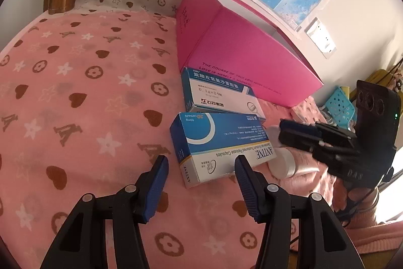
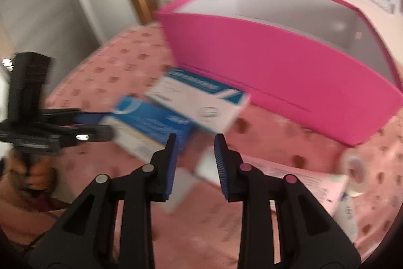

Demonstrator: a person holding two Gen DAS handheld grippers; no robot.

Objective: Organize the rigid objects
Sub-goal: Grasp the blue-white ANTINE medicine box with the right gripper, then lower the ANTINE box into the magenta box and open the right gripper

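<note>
Two medicine cartons, one (image 1: 216, 92) touching the pink box (image 1: 241, 47) at the bed's far edge, the other (image 1: 216, 143) just nearer. Left tongs (image 1: 201, 163) and right tongs (image 2: 196, 143) gape, empty (one tube (image 1: 294, 160) beside).

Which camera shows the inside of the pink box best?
The right wrist view: it looks down past the rim of the pink box onto its pale interior, though blurred. The left wrist view shows only the box's outer pink walls.
</note>
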